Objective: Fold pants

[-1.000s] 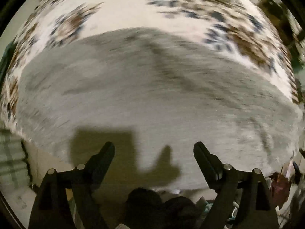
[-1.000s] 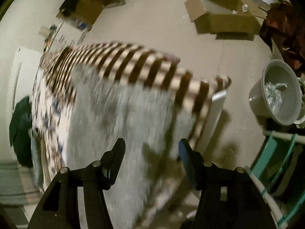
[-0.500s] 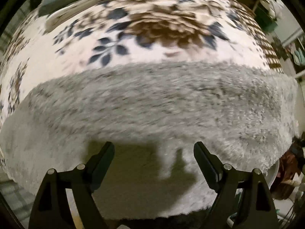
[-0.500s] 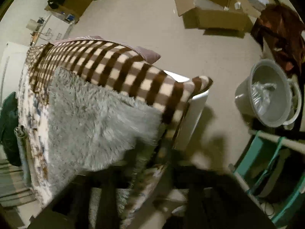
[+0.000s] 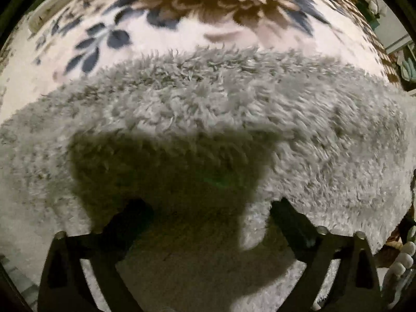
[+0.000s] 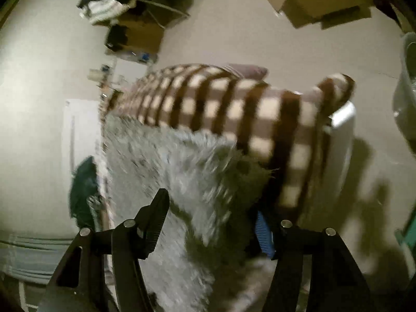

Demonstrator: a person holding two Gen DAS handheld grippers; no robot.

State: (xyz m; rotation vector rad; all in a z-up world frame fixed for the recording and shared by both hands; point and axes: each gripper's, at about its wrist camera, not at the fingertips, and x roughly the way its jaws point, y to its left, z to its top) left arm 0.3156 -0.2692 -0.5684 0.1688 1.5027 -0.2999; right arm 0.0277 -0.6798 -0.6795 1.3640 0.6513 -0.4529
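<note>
The fluffy grey pants (image 5: 221,119) lie spread on a floral blanket (image 5: 182,33) and fill most of the left wrist view. My left gripper (image 5: 210,215) is open, close above the near part of the grey fabric, its shadow falling on it. In the right wrist view the grey pants (image 6: 182,166) lie on the bed beside a brown checked blanket (image 6: 234,104). My right gripper (image 6: 210,213) is open, low over the fabric's near corner, with grey pile between its fingers. Both views are blurred.
Beyond the bed's end the floor holds a cardboard box (image 6: 319,0), a heap of clothes and boxes (image 6: 124,7) and a grey bucket (image 6: 408,85) at the right edge. A dark green item (image 6: 83,189) lies at the left of the bed.
Both grippers have dropped closer to the grey pants. The left view has swung so the fabric fills it. The right gripper now has pile between its open fingers.
</note>
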